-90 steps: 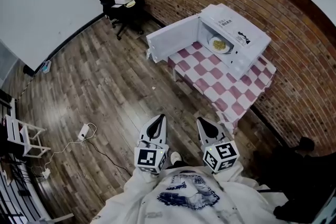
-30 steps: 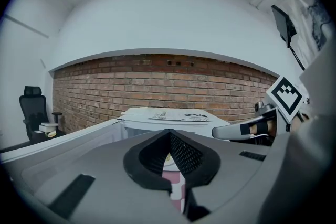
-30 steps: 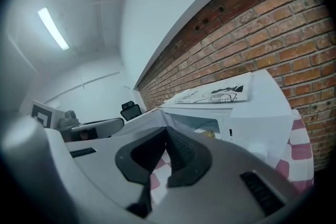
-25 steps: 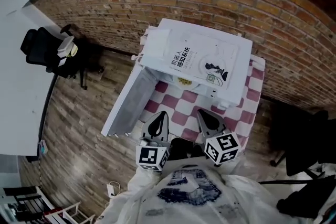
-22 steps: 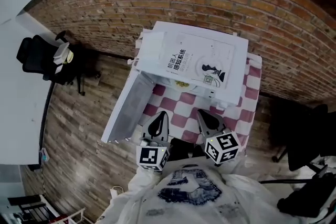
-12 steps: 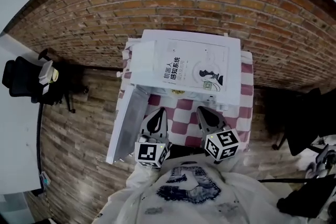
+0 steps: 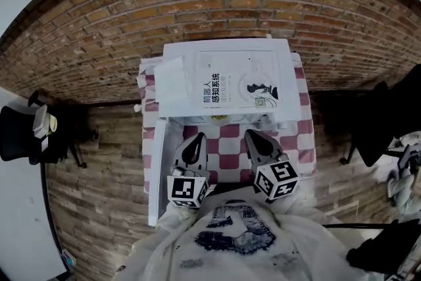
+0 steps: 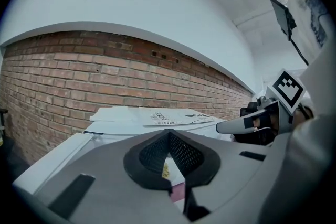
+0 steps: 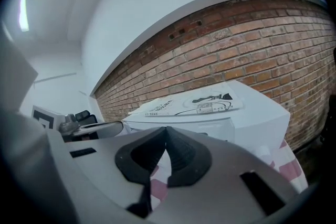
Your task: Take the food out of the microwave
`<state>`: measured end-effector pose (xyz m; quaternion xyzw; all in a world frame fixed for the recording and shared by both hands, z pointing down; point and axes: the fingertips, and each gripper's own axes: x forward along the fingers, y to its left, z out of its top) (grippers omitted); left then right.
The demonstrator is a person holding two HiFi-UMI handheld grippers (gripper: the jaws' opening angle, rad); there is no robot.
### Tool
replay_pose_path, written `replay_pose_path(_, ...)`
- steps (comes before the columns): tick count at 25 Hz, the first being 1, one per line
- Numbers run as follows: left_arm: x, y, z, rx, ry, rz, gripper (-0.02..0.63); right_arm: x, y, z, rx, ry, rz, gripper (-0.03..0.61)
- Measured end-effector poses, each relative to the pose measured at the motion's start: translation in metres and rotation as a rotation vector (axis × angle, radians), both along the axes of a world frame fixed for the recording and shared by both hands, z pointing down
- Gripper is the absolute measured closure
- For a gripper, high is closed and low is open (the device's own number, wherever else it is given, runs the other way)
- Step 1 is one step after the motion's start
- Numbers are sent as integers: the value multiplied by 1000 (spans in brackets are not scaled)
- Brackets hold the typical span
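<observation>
Inside the open microwave (image 7: 227, 79) sits yellow food (image 8: 165, 170) — left tool (image 7: 196, 139) and right tool (image 7: 254, 137) closed, empty.

Food (image 7: 221, 118) mostly hidden under microwave (image 7: 283, 82) top, seemingly yellow.

One microwave (image 7: 284, 89) is counted, with one printed sheet (image 7: 233, 85) on it, on one checkered tabletop (image 7: 304, 141). Two are counted: the left hand-held gripper (image 7: 197, 138) and the right hand-held gripper (image 7: 253, 135). One office chair (image 7: 20, 135) is seen.
</observation>
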<state>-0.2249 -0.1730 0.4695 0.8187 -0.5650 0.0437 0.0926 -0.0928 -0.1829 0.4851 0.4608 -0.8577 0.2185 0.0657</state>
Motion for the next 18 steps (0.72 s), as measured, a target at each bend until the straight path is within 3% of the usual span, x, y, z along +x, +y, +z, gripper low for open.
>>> replay_pose_path(11, -7, -9, 17, -5, 32, 56, 607, -11, 2, 10, -4, 20, 66, 563)
replay_pose_path(18, -14, -12, 30, 15, 18, 29, 607, -11, -2, 38, -83, -22, 96, 563)
